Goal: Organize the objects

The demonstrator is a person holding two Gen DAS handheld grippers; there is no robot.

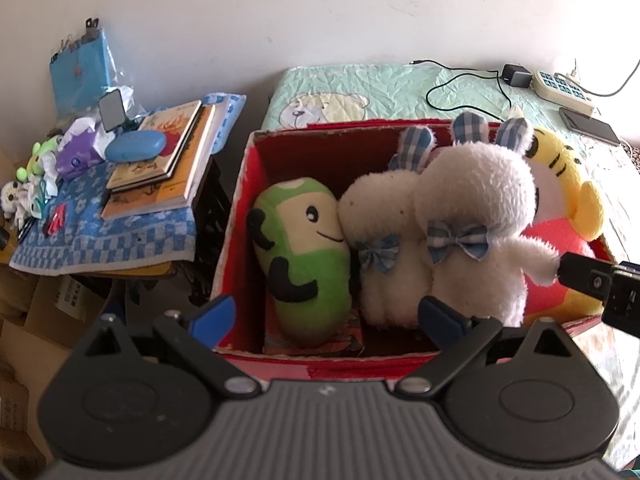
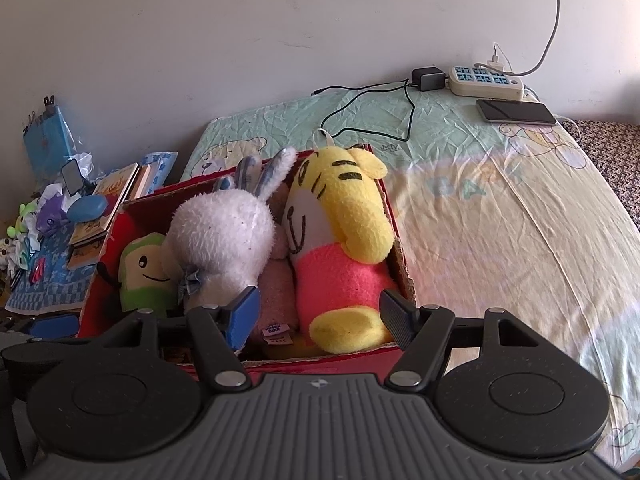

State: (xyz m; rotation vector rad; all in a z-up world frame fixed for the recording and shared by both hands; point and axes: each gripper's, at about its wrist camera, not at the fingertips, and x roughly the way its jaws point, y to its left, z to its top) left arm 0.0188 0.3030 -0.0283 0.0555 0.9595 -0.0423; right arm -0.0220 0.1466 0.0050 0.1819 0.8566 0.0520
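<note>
Left gripper (image 1: pixel 326 314) is hanging open over the red box's (image 1: pixel 240 184) near edge, empty; green plush (image 1: pixel 306 256) is lying just ahead, long axis running away from the jaws. Right gripper (image 2: pixel 318 316) is standing wide, unloaded, straddling the fleecy yellow tiger (image 2: pixel 344 248) upright against the box's right wall; fuzzy white rabbit (image 2: pixel 224 240) beside it.

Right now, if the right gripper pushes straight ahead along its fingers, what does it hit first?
Probably the yellow tiger plush in the red box; its lower body sits between the open right gripper fingers. Depth is uncertain.
</note>
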